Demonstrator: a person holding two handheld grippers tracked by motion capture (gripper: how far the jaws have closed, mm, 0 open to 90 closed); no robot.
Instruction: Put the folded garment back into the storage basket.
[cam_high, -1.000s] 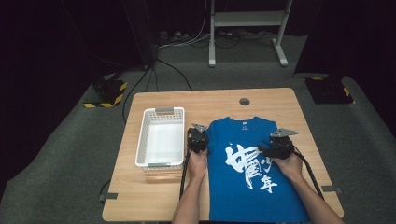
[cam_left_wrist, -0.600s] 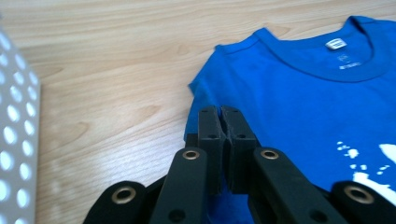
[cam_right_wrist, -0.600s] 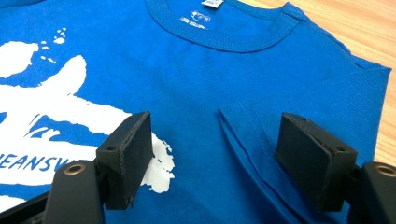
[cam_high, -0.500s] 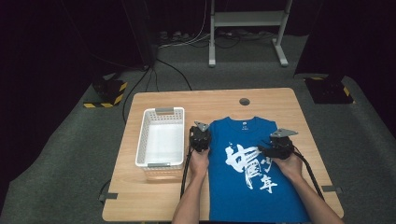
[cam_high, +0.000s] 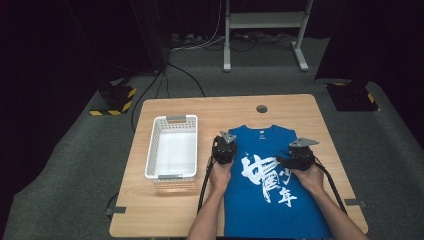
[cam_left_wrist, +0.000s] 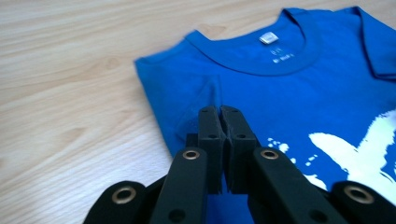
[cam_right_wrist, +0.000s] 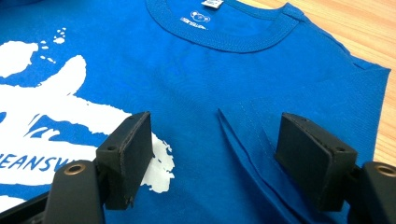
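A blue T-shirt (cam_high: 272, 185) lies flat, front up, on the wooden counter (cam_high: 250, 107), its collar toward the far edge and its hem at the near edge. A white plastic basket (cam_high: 172, 147) stands just beside it on the left, not touching the shirt.

Writing: large white brush-style characters run down the chest print (cam_high: 267, 177). In the right claw view, part of a white line in Latin capitals shows at the left edge, reading "EANSV"; the rest is cut off. A small white tag (cam_left_wrist: 268, 37) sits inside the back of the neckline, with pale printed marks below it too small to read.

The left claw (cam_high: 223, 145) is over the shirt's left shoulder area, where the sleeve is folded inward. Its jaws are together; in the left claw view (cam_left_wrist: 219, 123) the pads meet with no gap, and whether any cloth is pinched between them I cannot tell.

The right claw (cam_high: 295, 156) hovers low over the shirt's right shoulder. Its jaws stand apart, and in the right claw view (cam_right_wrist: 215, 149) they straddle the diagonal edge of the folded-in right sleeve (cam_right_wrist: 252, 140) without pressing on it.

A person's forearms enter from the near edge.
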